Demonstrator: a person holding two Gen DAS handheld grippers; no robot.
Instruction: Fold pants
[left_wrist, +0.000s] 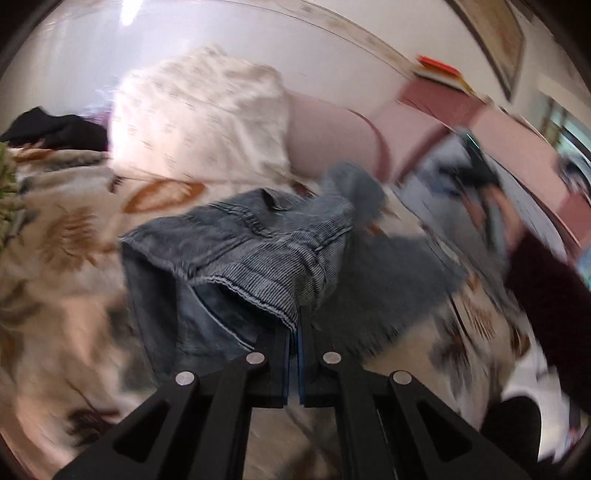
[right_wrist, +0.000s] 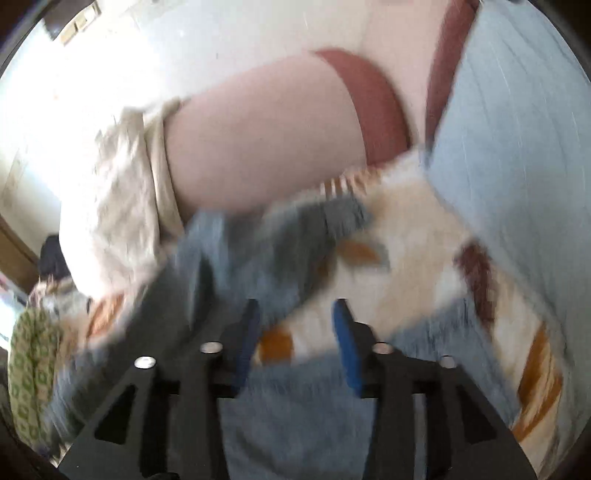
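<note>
The left tool (left_wrist: 294, 328), low in the centre of the left wrist view, is clamped on a frayed hem of the blue corduroy pants (left_wrist: 258, 254); its blue pads meet with cloth pinched between them. The pants fill the middle of that frame, bunched and lifted over a bed (left_wrist: 66, 236) with a leaf-print cover in cream and brown. A cream pillow (left_wrist: 199, 110) sits at upper left, a pink cushion (left_wrist: 328, 136) beside it at upper centre, and a dark garment (left_wrist: 55, 129) lies at the far left edge. At right, blurred, a person's hand (left_wrist: 506, 218) in a dark sleeve (left_wrist: 546, 288) holds the other tool.

In the right wrist view, the right tool (right_wrist: 295, 325) stands at lower centre with its blue pads apart and nothing pressed between them; printed bed cover shows through the gap. Pants (right_wrist: 258, 258) spread from mid-frame down past the lower edge, streaked by motion blur. The pink cushion (right_wrist: 266, 140) fills the upper centre, a pale blue sheet (right_wrist: 509, 129) the right side, and a green patterned cloth (right_wrist: 33, 369) the lower left.
</note>
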